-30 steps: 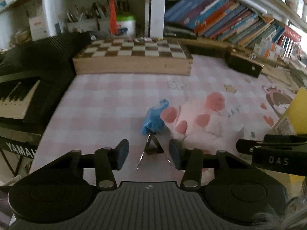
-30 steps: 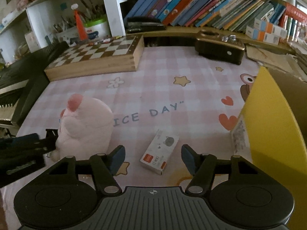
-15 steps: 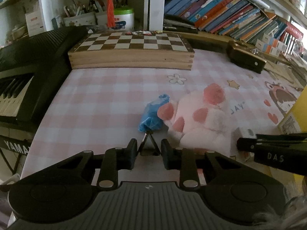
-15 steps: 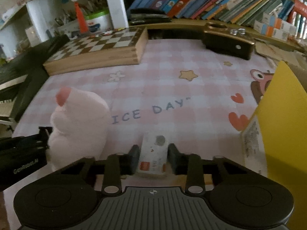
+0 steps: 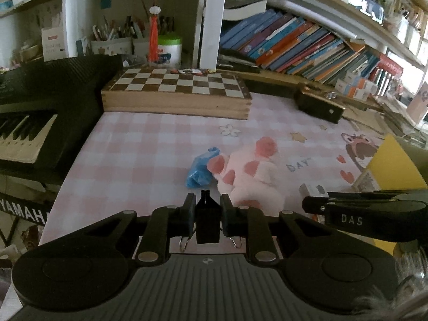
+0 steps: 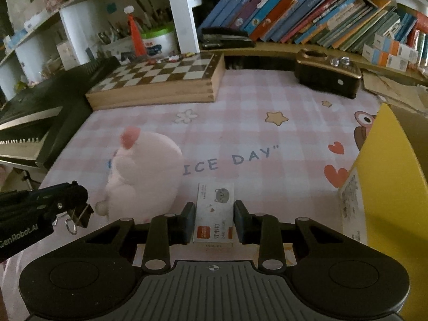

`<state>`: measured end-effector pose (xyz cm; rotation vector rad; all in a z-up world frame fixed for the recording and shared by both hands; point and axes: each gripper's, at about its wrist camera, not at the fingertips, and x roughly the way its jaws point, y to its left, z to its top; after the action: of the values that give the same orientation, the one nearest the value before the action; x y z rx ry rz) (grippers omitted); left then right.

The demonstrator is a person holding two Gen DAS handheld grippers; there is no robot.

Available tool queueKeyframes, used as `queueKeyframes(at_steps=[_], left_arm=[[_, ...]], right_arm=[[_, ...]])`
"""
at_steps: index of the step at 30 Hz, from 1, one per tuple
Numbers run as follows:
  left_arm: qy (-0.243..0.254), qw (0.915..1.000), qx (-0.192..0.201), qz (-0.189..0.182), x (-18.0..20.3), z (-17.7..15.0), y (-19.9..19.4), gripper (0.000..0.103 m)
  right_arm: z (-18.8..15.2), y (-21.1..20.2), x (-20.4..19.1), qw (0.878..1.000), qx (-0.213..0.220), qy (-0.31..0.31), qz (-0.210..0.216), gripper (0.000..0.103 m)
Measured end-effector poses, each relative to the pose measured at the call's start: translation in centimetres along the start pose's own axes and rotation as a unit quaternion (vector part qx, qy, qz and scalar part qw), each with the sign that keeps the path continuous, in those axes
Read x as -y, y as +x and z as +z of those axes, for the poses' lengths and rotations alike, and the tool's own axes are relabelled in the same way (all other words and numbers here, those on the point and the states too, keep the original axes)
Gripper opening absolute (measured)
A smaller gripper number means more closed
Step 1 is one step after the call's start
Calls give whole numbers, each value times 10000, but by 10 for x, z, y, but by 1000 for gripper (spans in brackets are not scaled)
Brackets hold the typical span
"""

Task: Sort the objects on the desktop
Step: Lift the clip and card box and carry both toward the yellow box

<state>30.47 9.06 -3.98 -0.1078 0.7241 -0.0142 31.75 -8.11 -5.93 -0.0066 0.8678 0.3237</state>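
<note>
- My left tool: clamped on a black binder clip, pads pressing its two sides; the clip's wire handles hang below the fingers. The jaws have just been closing, with the clip between them.
- My right tool: clamped on a small white staple box with a grey cat drawing and an orange patch on its lid. The box sticks out forward past the fingertips.
- Pink plush toy: sits on the tabletop between the two tools, red-pink patches showing in the left wrist view.
- Blue crumpled bag: lies on the tabletop touching the plush toy, just ahead of the left tool.
- Yellow box: stands at the right edge, beside the right tool, a printed label on its near wall.
- Chessboard box: wooden, closed, at the far side of the pink checked cloth.
- Black keyboard: along the left edge of the tabletop.
- Dark case: at the far right, near the row of leaning books.
</note>
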Motion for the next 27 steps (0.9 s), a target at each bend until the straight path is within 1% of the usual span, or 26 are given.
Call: queueKeyframes(at_steps=[16, 22, 27], left_arm=[[0, 9984, 451, -348, -6, -22, -75, 17], [-80, 9968, 617, -504, -14, -34, -106, 17], [-108, 9956, 674, -642, -18, -47, -131, 17]], right_arm=[[-25, -65, -16, 9990, 449, 83, -3, 31], [-38, -99, -28, 9975, 705, -82, 46, 31], [-55, -123, -37, 9972, 718, -155, 124, 31]])
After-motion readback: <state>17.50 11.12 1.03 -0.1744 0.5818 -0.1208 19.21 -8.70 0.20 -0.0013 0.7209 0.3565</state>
